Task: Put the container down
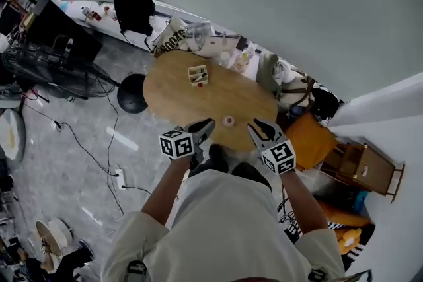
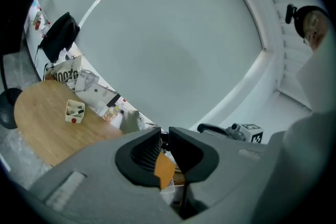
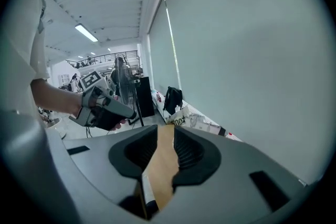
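Wood, pale and oval: the table (image 1: 173,97) carries the small white container (image 1: 197,75). It stands upright on the far part of the top, well apart from both grippers, with a few small items inside it. A little pink object (image 1: 228,121) lies close to the table's near edge, between the two grippers. The left gripper (image 1: 201,128) is at that edge with its jaws almost pressed together, only a slit between them and nothing in it. The right gripper (image 1: 259,129) has its jaws slightly spread and also empty, with the tabletop showing through the gap.
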A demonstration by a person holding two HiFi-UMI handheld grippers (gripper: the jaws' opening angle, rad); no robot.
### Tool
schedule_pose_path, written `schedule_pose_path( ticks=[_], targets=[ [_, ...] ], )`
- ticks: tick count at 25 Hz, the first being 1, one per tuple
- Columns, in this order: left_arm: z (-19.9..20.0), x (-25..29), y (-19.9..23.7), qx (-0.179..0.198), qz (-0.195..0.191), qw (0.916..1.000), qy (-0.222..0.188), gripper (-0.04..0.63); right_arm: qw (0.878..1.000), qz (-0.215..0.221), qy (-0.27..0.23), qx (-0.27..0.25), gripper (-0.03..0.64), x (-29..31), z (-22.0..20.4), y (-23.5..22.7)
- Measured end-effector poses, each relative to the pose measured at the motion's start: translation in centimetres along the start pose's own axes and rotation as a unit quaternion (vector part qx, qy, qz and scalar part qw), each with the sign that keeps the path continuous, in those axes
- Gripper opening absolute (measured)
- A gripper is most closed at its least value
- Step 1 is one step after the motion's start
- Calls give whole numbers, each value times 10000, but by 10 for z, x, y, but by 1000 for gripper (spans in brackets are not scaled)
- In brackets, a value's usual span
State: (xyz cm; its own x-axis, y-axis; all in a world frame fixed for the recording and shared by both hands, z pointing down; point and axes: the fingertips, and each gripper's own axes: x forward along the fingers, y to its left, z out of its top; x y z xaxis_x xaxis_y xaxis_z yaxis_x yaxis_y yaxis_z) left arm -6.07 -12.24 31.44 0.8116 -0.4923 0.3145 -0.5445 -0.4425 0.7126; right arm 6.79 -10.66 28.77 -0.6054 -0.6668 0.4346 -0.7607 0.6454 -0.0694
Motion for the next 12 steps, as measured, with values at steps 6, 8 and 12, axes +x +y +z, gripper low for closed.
schedule_pose_path(
  ticks=[6, 8, 12],
  targets=[
    [-17, -22, -56, 490, 274, 9979, -308, 37, 9996, 38, -235, -125, 40, -63, 11, 18],
    [-27, -28, -71, 519, 385, 9971, -413, 34, 9995, 67, -286, -65, 25, -82, 8, 24],
    [-53, -38, -103, 539, 459, 9952, -674, 28, 9989, 234, -379, -164, 9, -119, -2, 43]
  ],
)
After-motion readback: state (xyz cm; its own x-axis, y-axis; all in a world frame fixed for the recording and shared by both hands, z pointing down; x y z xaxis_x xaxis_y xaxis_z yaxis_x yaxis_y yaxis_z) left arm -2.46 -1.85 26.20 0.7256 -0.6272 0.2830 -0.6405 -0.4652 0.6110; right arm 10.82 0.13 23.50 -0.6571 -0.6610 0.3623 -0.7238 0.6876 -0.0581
